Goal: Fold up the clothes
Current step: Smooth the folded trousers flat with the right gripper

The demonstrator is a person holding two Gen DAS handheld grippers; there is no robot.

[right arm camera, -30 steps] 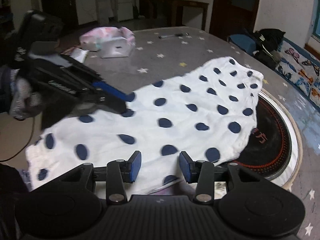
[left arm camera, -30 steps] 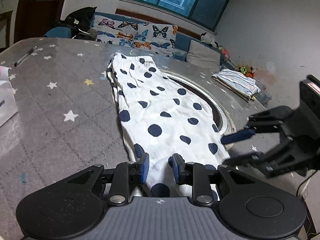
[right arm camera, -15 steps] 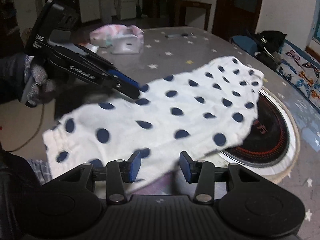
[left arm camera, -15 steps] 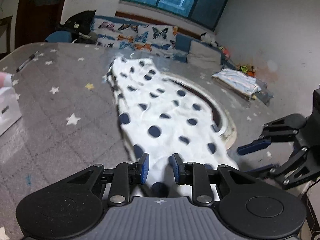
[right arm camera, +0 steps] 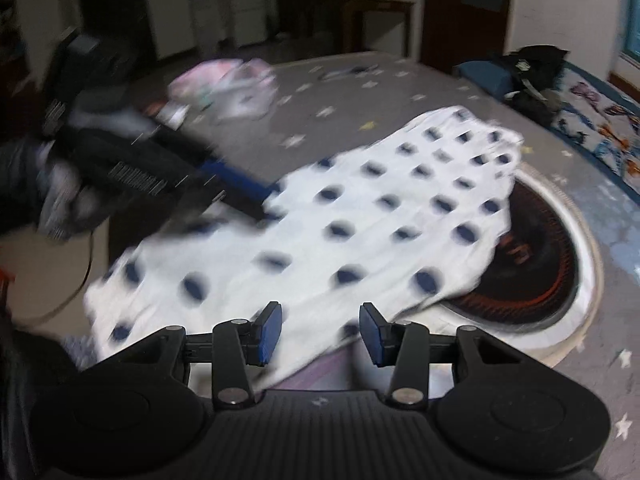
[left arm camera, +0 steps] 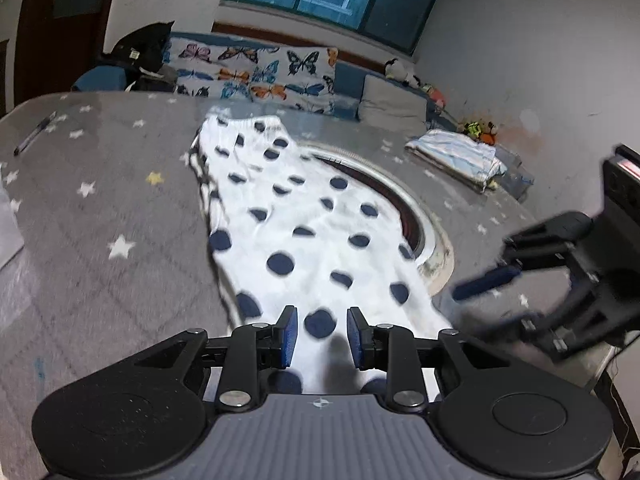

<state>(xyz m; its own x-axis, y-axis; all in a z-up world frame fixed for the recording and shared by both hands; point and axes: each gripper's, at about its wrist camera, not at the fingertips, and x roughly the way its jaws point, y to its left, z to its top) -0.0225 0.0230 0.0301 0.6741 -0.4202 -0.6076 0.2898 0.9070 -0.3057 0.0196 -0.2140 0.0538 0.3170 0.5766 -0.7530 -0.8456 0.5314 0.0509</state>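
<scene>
A white garment with dark blue dots lies lengthwise on the grey star-patterned table, its right side over a round inset plate. My left gripper is over the garment's near end, with its fingers apart and cloth and one dot lying flat between them. The right gripper hovers open beside the garment's right edge. In the blurred right wrist view, the right gripper stands wide open over the garment's near edge. The left gripper reaches the cloth's left edge, held by a gloved hand.
A folded striped cloth lies at the table's far right. A pen and a white box are on the left. A pink-white bag sits further back. A butterfly-print sofa stands behind the table.
The bunch of cloth between my left fingers has flattened, and a dark dot now sits between the fingertips. Both views have become blurred with motion. The right gripper stays open.
</scene>
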